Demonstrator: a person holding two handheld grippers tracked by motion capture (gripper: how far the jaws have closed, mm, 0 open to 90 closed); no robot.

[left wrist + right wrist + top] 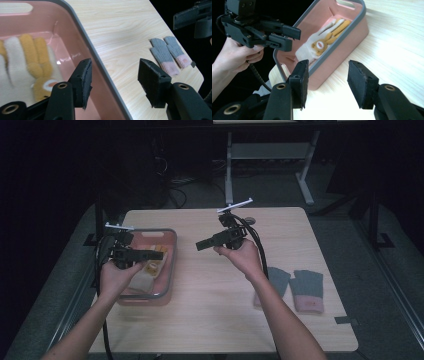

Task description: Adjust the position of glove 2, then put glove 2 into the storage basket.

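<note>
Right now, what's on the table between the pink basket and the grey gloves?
Nothing: in the high view, bare wood lies between the pink basket and the grey gloves.

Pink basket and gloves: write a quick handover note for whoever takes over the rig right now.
Left gripper: jaws open, nothing between them, held above the pink basket.
Right gripper: jaws open, empty, held above the middle of the table.
Things: a cream and orange glove pair lies inside the basket. A grey pair of gloves with pink cuffs lies flat on the table near its right edge, beside the person's right forearm.
Done: the cream and orange pair is in the basket.
Left: probably the grey pair, still on the table, goes into the basket next.
</note>
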